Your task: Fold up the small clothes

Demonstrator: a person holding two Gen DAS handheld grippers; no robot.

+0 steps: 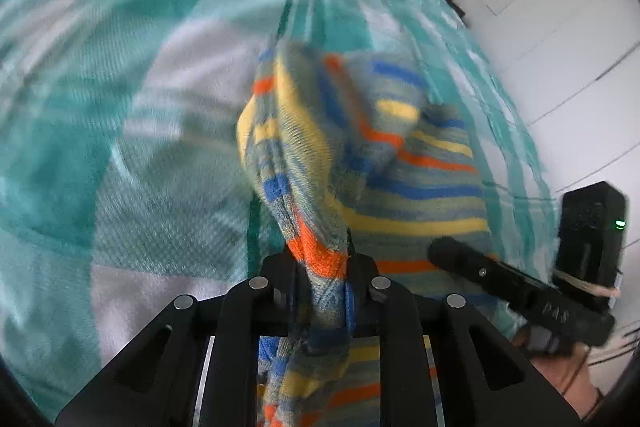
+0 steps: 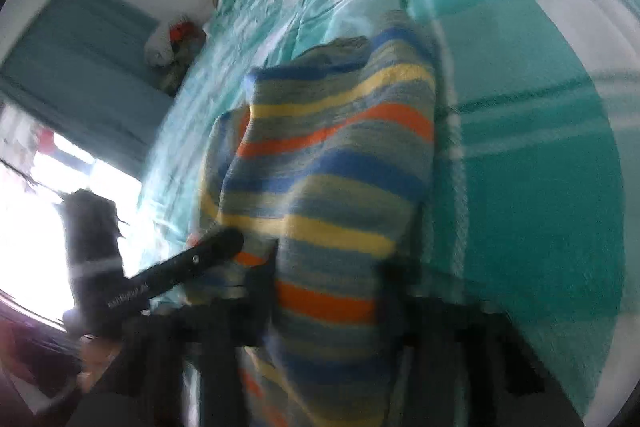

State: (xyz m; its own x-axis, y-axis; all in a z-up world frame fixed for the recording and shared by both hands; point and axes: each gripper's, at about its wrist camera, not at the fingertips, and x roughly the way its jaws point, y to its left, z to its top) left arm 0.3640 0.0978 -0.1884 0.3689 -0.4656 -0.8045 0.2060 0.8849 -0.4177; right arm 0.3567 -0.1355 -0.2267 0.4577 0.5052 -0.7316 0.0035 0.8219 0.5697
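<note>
Two black two-finger grippers are being held over a teal-and-white checked woven blanket (image 1: 120, 155). A striped knitted garment in blue, yellow, orange and grey-green (image 1: 320, 163) is being pinched in a bunched fold between the closed fingers of the left gripper (image 1: 320, 259) and is hanging above the blanket. The right gripper (image 2: 328, 291) is blurred and draped by the garment; its grip cannot be told.
</note>
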